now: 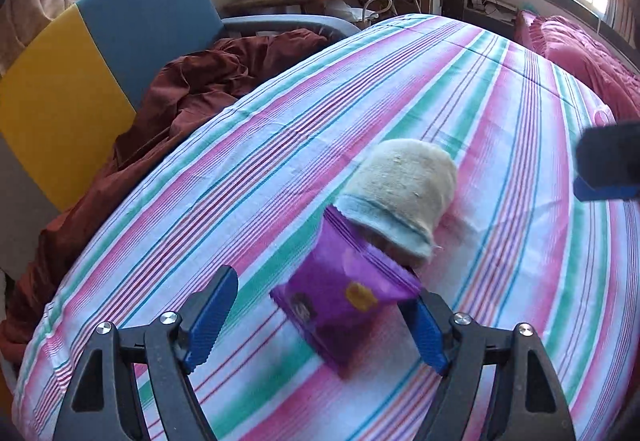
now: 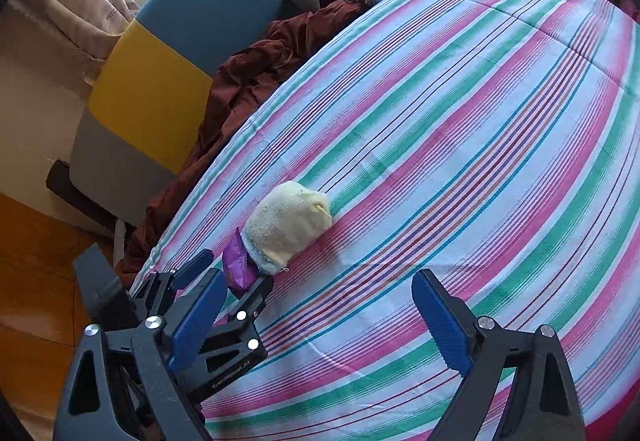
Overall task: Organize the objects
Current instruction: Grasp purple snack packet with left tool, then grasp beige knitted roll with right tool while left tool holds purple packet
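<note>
The left claw [image 1: 320, 317] is standing wide open around the purple snack packet [image 1: 344, 297], its blue pads not gripping it. The packet's far end is sitting inside the cream sock [image 1: 400, 197], both lying on the striped bedsheet [image 1: 460, 89]. The right claw [image 2: 320, 321] is hanging open and empty nearby.

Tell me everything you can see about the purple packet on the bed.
The purple packet is a glossy, foil-like pouch with crimped edges, a yellow mark and a dark printed patch. It lies tilted on the striped bedsheet, its far end tucked inside the open cuff of a cream sock. It sits between the open left gripper's blue fingers; whether the inner one touches its corner is unclear.
</note>
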Demonstrator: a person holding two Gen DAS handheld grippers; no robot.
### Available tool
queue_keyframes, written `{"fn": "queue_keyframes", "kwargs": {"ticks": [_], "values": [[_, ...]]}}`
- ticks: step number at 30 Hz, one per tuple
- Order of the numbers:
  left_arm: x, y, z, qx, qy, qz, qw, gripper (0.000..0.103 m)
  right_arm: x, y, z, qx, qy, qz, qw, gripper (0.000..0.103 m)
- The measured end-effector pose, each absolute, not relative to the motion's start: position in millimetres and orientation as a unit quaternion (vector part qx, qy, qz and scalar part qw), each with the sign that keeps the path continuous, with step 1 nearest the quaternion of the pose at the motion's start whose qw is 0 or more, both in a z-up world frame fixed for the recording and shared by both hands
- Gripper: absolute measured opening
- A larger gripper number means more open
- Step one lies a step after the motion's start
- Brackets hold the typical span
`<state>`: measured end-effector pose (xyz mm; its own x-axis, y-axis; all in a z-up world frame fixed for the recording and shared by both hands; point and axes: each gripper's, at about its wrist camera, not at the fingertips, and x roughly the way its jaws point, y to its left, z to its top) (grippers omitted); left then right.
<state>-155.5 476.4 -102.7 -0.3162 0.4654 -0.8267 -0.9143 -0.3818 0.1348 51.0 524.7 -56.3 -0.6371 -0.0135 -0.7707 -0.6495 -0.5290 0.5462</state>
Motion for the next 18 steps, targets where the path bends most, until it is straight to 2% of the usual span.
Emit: {"fn": "queue_keyframes", "kwargs": {"ticks": [1,3,7,14,18], "values": [[-157,477,-104,-0.361,0.306,0.751,0.462,0.078,51,524,-57,-0.377,0.442,0.789,0.202,0.094],[-162,475,-107,-0.379,0.277,0.754,0.460,0.045,49,524,-57,-0.380,0.437,0.789,0.203,0.094],[-158,453,-105,-0.408,0.211,0.763,0.455,0.042,46,522,-57,-0.384,0.425,0.792,0.210,0.094],[-120,408,-92,-0.421,0.173,0.796,0.398,0.041,44,523,-60,-0.396,0.412,0.791,0.220,0.094],[-89,370,-77,-0.429,0.115,0.806,0.392,0.041,43,521,-59,-0.399,0.397,0.795,0.227,0.094]]}}
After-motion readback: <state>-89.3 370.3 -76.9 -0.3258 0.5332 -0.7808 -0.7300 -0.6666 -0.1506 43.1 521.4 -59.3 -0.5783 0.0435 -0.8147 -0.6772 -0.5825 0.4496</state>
